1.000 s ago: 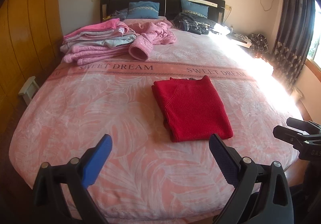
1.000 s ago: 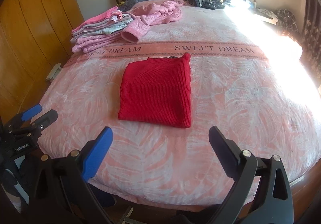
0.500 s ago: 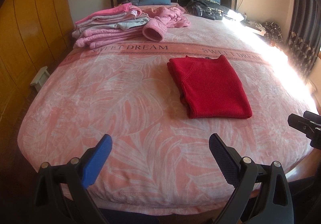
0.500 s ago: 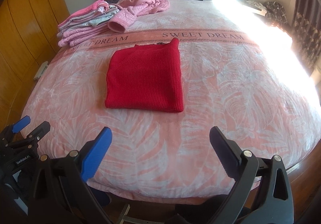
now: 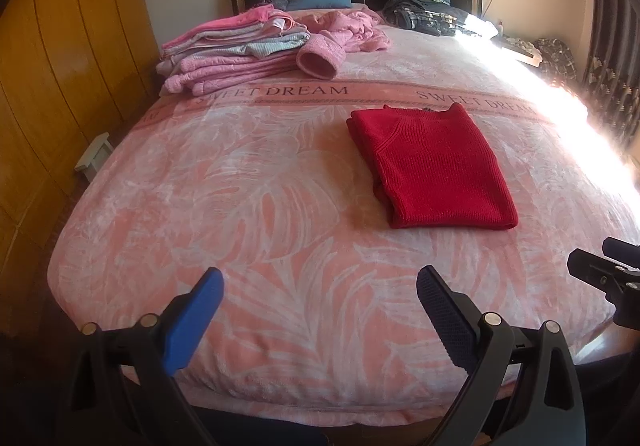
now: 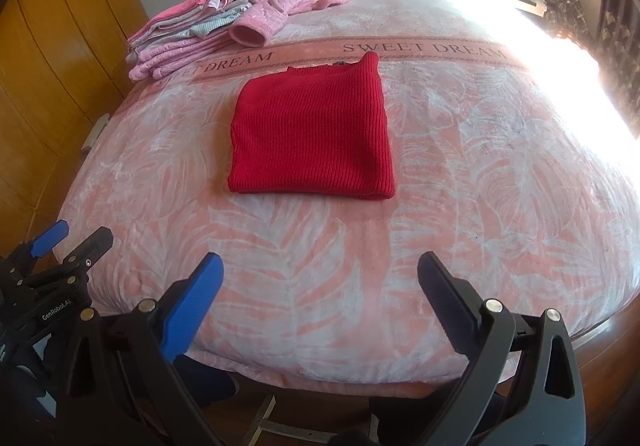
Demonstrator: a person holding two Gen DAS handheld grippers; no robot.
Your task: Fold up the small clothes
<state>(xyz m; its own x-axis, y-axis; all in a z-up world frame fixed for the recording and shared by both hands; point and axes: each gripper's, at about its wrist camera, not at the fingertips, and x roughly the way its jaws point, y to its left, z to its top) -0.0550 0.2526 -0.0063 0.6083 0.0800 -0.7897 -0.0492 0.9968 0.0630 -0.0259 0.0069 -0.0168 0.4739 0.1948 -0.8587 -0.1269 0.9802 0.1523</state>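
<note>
Item: red sweater [image 6: 310,132], knitted, lying folded into a near-rectangle on the bed [image 6: 460,186], about mid-bed, a little left of centre in the right wrist view.
Handling: judging by the ribbed knit, it is looking soft, limp and fairly light; not slippery, not fragile; likely sagging if lifted by one corner.
Hold: the two near corners of the thick folded near edge are offering the best purchase; pinching all layers together seems wise.
Axis: the long axis is running near to far; the neck end is pointing far, toward the "SWEET DREAM" band; the folded edge is facing near.
Left gripper [image 5: 320,300]: fingers standing spread wide, holding nothing, hovering over the near bed edge, well apart from the sweater.
Right gripper [image 6: 320,286]: fingers likewise spread wide and empty, near the bed edge.
Pile [image 5: 236,46]: pink and grey folded clothes sitting far left.
Loose pink garment [image 5: 344,32]: lying unfolded, beside the pile.
</note>
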